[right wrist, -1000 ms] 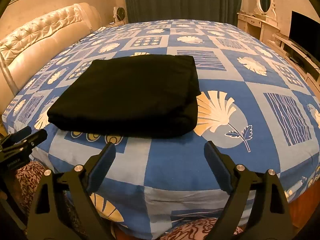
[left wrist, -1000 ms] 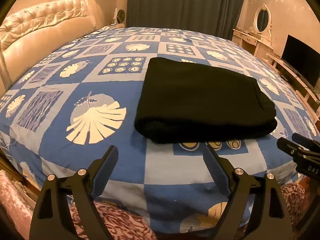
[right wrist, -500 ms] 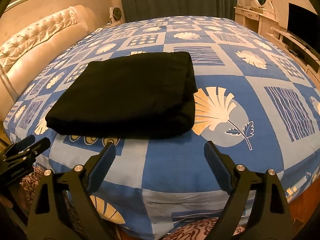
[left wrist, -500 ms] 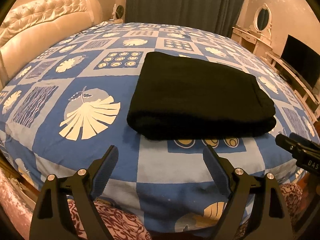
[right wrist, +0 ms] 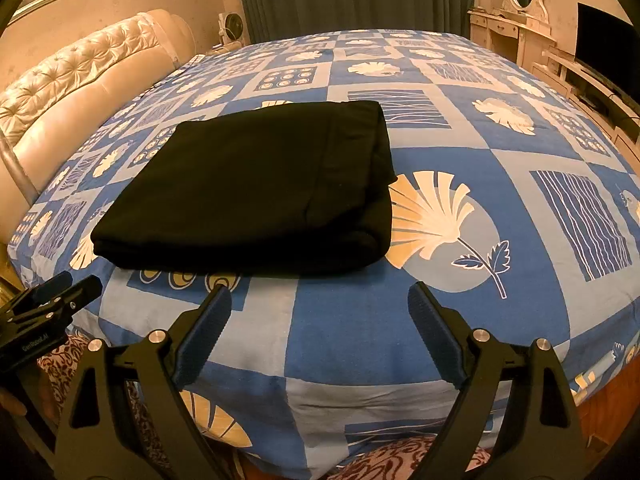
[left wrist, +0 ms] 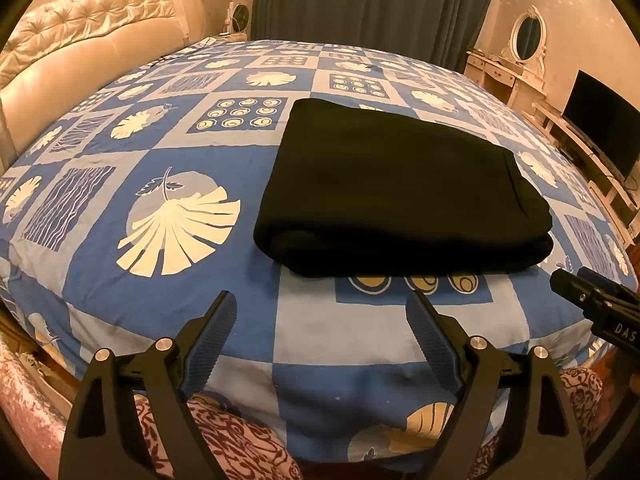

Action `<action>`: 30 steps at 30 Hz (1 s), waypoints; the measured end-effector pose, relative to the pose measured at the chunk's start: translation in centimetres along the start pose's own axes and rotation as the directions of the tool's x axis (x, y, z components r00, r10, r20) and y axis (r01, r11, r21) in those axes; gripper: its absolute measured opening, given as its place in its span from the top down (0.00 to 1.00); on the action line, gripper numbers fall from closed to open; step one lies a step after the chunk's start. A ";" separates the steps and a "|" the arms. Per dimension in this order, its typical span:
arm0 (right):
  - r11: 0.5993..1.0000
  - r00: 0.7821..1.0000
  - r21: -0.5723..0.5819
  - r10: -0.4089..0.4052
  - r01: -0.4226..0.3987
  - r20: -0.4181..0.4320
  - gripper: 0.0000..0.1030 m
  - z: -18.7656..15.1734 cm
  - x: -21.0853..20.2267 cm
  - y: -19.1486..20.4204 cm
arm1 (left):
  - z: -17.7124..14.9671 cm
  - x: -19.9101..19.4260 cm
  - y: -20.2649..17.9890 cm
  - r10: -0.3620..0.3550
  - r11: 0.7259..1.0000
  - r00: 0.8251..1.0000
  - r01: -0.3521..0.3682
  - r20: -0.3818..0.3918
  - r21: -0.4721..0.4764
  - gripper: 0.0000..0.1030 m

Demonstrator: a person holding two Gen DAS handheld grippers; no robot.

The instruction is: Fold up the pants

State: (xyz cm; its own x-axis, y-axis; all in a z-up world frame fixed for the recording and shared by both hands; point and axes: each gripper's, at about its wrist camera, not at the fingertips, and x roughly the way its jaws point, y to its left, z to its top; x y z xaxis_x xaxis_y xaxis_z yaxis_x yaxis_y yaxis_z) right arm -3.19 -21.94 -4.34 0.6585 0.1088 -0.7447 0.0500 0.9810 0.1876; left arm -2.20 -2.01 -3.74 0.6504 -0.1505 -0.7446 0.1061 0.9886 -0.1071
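The bed (left wrist: pixel 192 312) fills most of both views, with its blue patchwork cover, and the pants (left wrist: pixel 396 184) sit on it near the front edge, centre-right in the left wrist frame and centre-left in the right wrist one. They're already a thick black rectangle of several layers, so the folding looks pretty much done.

Handling-wise they look soft, floppy and fairly light, maybe fleece-ish, so probably grippy rather than slick. The stack would likely sag or slide apart if lifted from one corner. The best bet is probably pinching the rounded near fold at both ends, through all the layers.

The left wrist view shows the rolled near-left corner and the layered right side. The right wrist view shows a seam line across the top and the bulgy right edge (right wrist: pixel 380 168) instead.

The left tool (left wrist: pixel 320 344) is spread wide and holding nothing; the right tool (right wrist: pixel 320 336) likewise. Both are short of the pants.
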 end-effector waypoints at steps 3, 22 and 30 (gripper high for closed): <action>1.000 1.000 0.000 0.001 -0.001 -0.001 0.13 0.0 0.0 0.1 | 0.0 0.0 0.0 0.000 1.000 1.000 0.000 -0.001 0.000 0.17; 1.000 1.000 -0.001 0.005 -0.005 -0.014 0.13 -0.4 0.4 0.3 | -0.1 -0.1 -0.5 -0.013 1.000 1.000 0.013 -0.005 0.003 0.17; 1.000 1.000 -0.003 0.006 -0.006 -0.016 0.13 -0.4 0.5 0.2 | 0.8 -1.1 -0.5 0.000 1.000 0.998 0.002 0.059 -0.022 0.15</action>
State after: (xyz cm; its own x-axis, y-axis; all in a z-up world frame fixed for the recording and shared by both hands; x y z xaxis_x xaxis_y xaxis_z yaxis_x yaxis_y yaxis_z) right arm -3.12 -21.59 -4.94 0.6466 0.1169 -0.7538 0.0440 0.9808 0.1898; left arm -2.40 -2.32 -2.31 0.6937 -0.1510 -0.7042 0.0904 0.9883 -0.1229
